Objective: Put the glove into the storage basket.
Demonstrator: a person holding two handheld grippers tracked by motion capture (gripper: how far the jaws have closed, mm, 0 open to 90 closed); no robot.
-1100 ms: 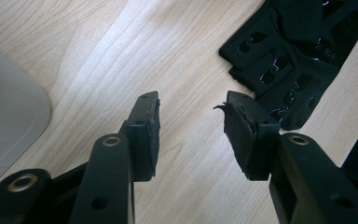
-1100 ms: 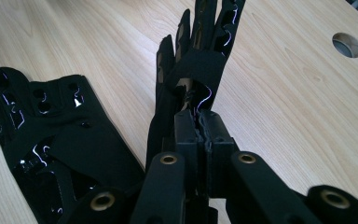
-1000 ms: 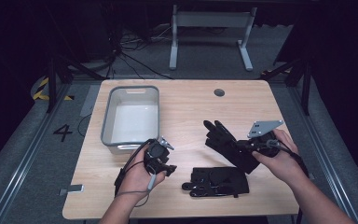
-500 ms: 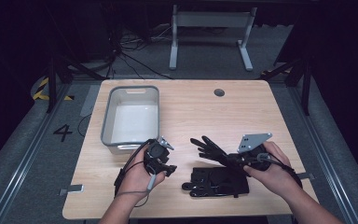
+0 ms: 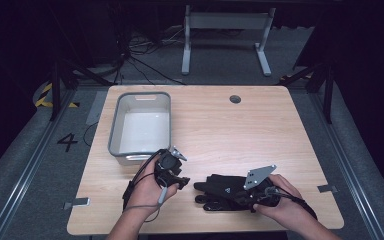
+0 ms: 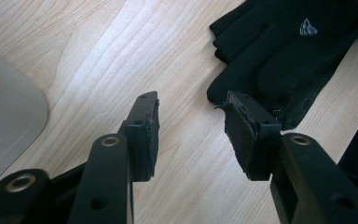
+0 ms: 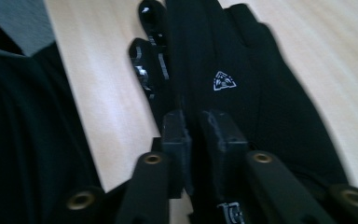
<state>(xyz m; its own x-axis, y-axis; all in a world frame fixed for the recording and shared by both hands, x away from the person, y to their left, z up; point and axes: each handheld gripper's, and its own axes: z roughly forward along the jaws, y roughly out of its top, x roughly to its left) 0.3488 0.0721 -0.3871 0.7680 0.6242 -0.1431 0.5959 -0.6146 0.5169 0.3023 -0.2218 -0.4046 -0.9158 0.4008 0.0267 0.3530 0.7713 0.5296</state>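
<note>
Two black gloves lie stacked near the table's front edge. My right gripper (image 5: 247,194) is shut on the upper glove (image 5: 226,186), pinching its cuff end. In the right gripper view the jaws (image 7: 193,126) close on that glove (image 7: 242,93), which carries a small white logo. The lower glove's fingers (image 7: 148,70) poke out beneath it on the left. Just left of the gloves my left gripper (image 5: 181,180) rests open. In the left gripper view its jaws (image 6: 191,116) stand apart over bare wood, with the glove (image 6: 279,60) just beyond the right jaw.
A grey plastic bin (image 5: 141,150) stands behind the left gripper, its corner (image 6: 4,116) close to the left jaw. A round cable hole (image 5: 235,99) sits at the table's back. The floor and a metal stand lie beyond the table.
My right gripper has carried the glove left and toward the front edge, laying it over the other glove. The left gripper has stayed in place.
</note>
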